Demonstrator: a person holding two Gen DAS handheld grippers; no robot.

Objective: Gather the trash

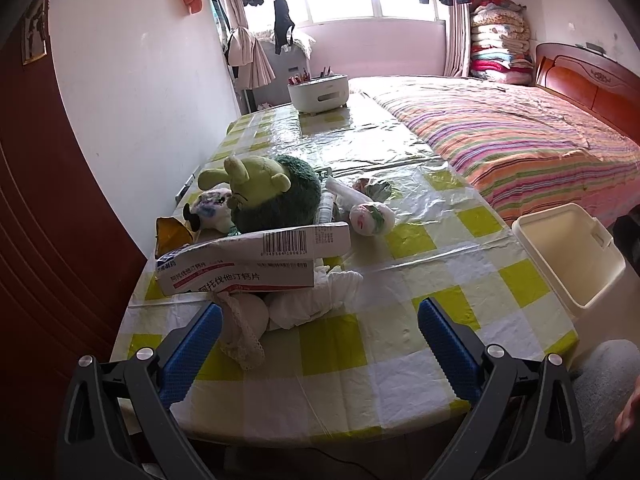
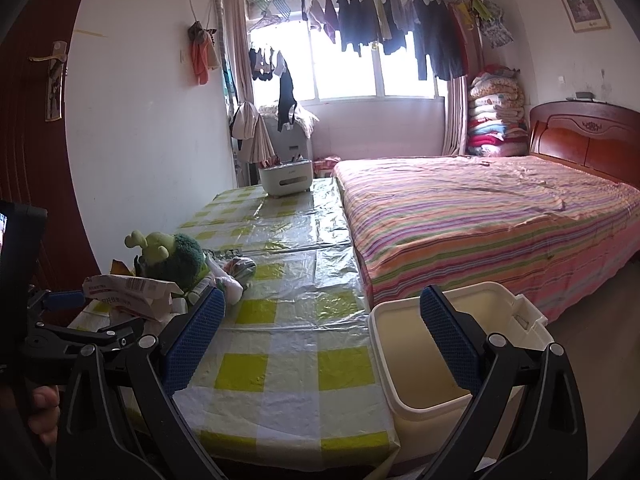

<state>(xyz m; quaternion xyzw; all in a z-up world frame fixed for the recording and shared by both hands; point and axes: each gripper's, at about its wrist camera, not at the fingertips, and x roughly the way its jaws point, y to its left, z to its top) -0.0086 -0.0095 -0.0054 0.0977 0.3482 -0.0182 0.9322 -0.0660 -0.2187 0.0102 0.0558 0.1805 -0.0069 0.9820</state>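
A pile of trash lies on the checked table (image 1: 340, 344): a flattened medicine box (image 1: 248, 260), crumpled white tissue (image 1: 316, 304), a lace-edged white wad (image 1: 244, 320), a crumpled ball (image 1: 372, 218) and a small tube (image 1: 326, 204). My left gripper (image 1: 320, 344) is open just in front of the tissue, holding nothing. A cream plastic bin (image 2: 460, 344) stands off the table's right edge. My right gripper (image 2: 320, 336) is open and holds nothing; its right finger hangs over the bin. The medicine box (image 2: 132, 288) and the left gripper's fingers (image 2: 64, 300) show at the right wrist view's left.
A green plush toy (image 1: 276, 192) and a small patterned toy (image 1: 212, 208) sit behind the pile. A white caddy (image 1: 318, 92) stands at the table's far end. A bed with a striped sheet (image 1: 512, 136) runs along the right. A wooden door (image 1: 36, 240) is on the left.
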